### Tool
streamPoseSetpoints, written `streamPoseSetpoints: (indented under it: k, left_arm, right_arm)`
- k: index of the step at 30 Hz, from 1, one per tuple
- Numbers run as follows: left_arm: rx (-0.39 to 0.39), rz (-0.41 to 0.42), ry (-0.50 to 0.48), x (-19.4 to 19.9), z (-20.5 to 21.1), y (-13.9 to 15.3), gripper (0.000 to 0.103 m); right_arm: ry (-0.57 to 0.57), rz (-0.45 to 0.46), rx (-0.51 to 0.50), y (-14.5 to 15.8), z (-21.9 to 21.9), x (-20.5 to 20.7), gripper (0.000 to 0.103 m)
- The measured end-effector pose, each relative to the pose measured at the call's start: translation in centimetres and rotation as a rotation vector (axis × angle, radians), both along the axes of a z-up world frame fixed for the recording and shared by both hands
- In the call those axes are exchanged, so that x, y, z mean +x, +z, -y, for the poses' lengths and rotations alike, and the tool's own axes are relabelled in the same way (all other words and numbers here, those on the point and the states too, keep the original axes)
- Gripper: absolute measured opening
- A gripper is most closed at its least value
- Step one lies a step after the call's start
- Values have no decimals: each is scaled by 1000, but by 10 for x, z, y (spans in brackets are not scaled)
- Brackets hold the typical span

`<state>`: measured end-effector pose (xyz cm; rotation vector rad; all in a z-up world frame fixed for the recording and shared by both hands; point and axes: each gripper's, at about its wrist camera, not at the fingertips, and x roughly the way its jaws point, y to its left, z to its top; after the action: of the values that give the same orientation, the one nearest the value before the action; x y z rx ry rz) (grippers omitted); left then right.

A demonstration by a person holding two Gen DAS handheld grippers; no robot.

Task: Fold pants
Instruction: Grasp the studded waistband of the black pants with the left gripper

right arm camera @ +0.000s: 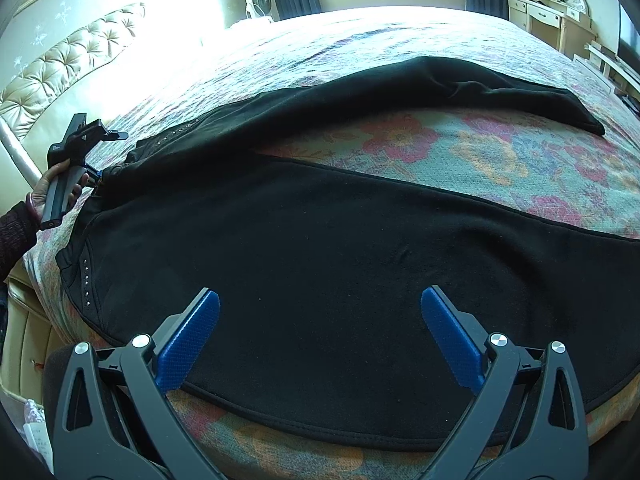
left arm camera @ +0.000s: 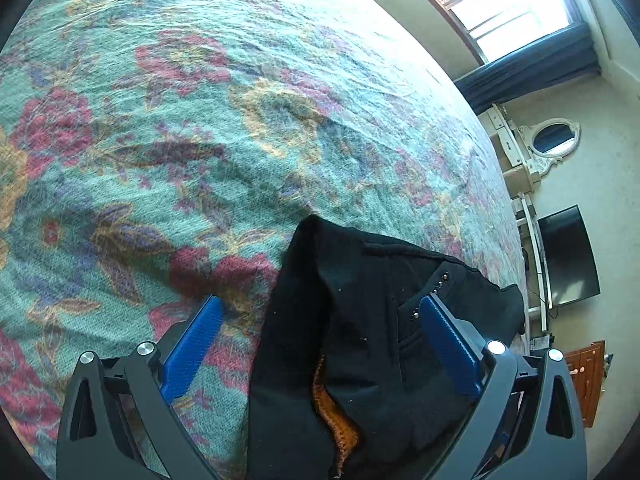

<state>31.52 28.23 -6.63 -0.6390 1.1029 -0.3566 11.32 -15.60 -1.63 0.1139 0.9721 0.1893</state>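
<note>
The black pants (right arm camera: 320, 240) lie spread on the floral bedspread (right arm camera: 480, 148), legs splayed apart. The left gripper (left arm camera: 320, 336) is spread around the waistband, the right gripper (right arm camera: 320, 332) spread above the near leg. Closing shallow would probably catch one layer only, dragging the fold crooked.

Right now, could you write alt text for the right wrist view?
Black pants lie spread on a floral bedspread, legs apart. The open right gripper hovers over the near leg; the left gripper is at the waistband.
</note>
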Motion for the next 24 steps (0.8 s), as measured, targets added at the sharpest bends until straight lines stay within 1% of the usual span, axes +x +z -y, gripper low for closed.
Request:
streamPoseSetpoints:
  k: [2,3,5,6,8,9,10,11,12,13,14,15,17,19,20,21,22,24]
  left_arm:
    - [-82,22,-39,0,5,-2,97]
    - [-92,14,-45,1,8,-4,97]
    - [-81,24,-39,1,11,-4,97]
    - [-91,32,-33,3,11,-5,97]
    - [-138,31,-7,2,6,-7,97]
    - [-153,27,6,2,4,-8,96]
    - [-150,23,10,3,3,-8,93]
    - [-127,16,10,4,3,-8,74]
    - [-99,-2,8,4,1,-11,36]
    - [-84,-32,8,5,0,-15,27]
    - [-92,-43,9,5,-1,-19,27]
    - [-97,-36,10,5,-3,-20,27]
    - [-73,-21,1,3,-1,-18,27]
    - [-44,-6,-4,2,2,-14,24]
    - [-32,-3,0,2,4,-12,20]
    - [-26,2,4,1,4,-10,17]
    - [-25,12,4,0,4,-8,16]
    - [-9,18,0,-1,5,-6,15]
  right_arm:
    - [2,-26,31,-5,-1,5,101]
    - [5,-38,45,-8,-2,8,101]
    - [9,-53,63,-13,-4,12,101]
    - [13,-58,68,-14,-5,13,101]
    - [27,-59,73,-13,-8,13,101]
    - [34,-56,72,-12,-8,13,101]
    - [41,-53,72,-11,-8,14,101]
    - [46,-51,70,-11,-9,15,101]
    - [50,-51,72,-10,-8,16,101]
    - [53,-52,73,-9,-7,19,101]
    - [54,-52,76,-8,-6,21,101]
    - [55,-53,82,-8,-5,25,101]
    - [61,-50,92,-6,-4,33,101]
    - [86,-43,103,0,-2,45,101]
    - [108,-34,107,4,0,54,101]
    - [137,-18,111,9,3,66,101]
    - [170,-4,104,14,6,80,101]
    - [228,50,57,28,9,114,101]
